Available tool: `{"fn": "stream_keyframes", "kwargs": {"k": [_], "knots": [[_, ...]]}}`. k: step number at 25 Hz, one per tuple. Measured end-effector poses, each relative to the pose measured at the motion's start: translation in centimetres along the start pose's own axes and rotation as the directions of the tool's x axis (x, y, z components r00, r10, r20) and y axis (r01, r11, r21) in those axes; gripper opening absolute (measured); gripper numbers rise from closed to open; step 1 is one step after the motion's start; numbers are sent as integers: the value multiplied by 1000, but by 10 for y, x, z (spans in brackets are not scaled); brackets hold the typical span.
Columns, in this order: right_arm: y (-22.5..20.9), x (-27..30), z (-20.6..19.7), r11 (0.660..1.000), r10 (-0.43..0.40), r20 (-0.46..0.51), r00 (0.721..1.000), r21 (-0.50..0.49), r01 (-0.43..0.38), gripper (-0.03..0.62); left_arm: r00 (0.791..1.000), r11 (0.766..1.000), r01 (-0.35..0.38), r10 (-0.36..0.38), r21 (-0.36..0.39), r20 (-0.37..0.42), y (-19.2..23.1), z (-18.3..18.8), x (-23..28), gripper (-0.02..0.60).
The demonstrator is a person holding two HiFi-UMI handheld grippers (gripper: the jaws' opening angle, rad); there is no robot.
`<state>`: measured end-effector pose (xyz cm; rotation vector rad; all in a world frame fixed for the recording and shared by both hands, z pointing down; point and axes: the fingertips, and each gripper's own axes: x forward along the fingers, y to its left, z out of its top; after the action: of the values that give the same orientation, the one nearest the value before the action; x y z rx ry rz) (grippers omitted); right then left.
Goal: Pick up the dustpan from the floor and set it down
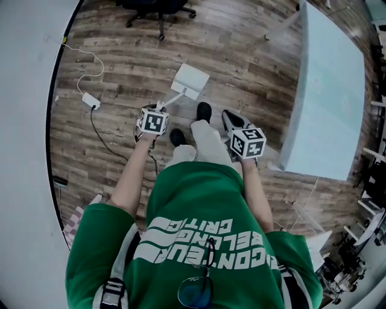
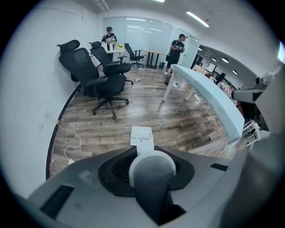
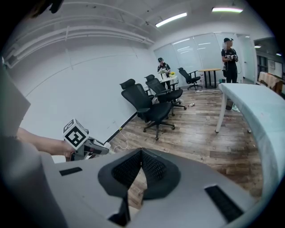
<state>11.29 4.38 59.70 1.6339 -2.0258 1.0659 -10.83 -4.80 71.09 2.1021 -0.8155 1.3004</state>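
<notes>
Along the left edge of the wooden floor (image 1: pixel 120 54), beside the white wall (image 1: pixel 24 121), we see a white cable (image 1: pixel 84 65) looping down to a small white adapter (image 1: pixel 90 100). To the right of that, our left gripper (image 1: pixel 158 110) points steeply down, with its marker cube facing up at us. Its jaws stand partly apart and are clamped on the dustpan's white handle (image 1: pixel 172 98). In the left gripper view the dark pads (image 2: pixel 116 171) press on both sides of the handle's rounded end.

The dustpan (image 1: pixel 190 80) reaches forward from that grip and hangs clear of the floor. Its flat white pan is out over the boards ahead of our feet, towards the middle of the floor. A black office chair (image 1: pixel 158 7) stands on the floor's far edge, beyond the pan.

Below the pan are our two black shoes (image 1: pixel 204 111). One is set ahead of the other, and both are well apart from the pan.

Further right is our right gripper (image 1: pixel 231 121), tilted down and held beside our leg. The right gripper view shows its pads (image 3: pixel 129 171) meeting at the tips with nothing between them, and only floor shows through the slit lower down. A long pale table (image 1: pixel 329 90) runs along the floor's right edge, near that gripper but not touching it.
</notes>
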Motion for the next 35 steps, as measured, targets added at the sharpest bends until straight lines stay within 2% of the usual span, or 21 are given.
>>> {"fn": "stream_keyframes", "kwargs": {"k": [3, 7, 14, 19, 25, 35], "knots": [[-5, -6, 7, 1000, -12, 20, 1000, 6, 12, 8, 997, 1000, 12, -10, -17, 73, -12, 27, -24, 106], [-11, -14, 20, 999, -33, 53, 998, 1, 33, 8, 979, 999, 42, -39, -15, 199, -27, 64, -50, 106], [-25, -22, 51, 998, -59, 111, 992, -8, 60, 8, 934, 998, 62, -63, 14, 352, -35, 131, -103, 106], [-28, -26, 75, 998, -64, 151, 986, -14, 66, 8, 898, 998, 54, -60, 26, 436, -37, 166, -135, 106], [-33, -29, 101, 997, -58, 190, 980, -32, 65, 8, 867, 999, 33, -40, 23, 497, -40, 192, -159, 106], [-29, -24, 135, 997, -28, 249, 968, -58, 43, 8, 844, 1000, 18, -22, 13, 537, -36, 212, -180, 106]]}}
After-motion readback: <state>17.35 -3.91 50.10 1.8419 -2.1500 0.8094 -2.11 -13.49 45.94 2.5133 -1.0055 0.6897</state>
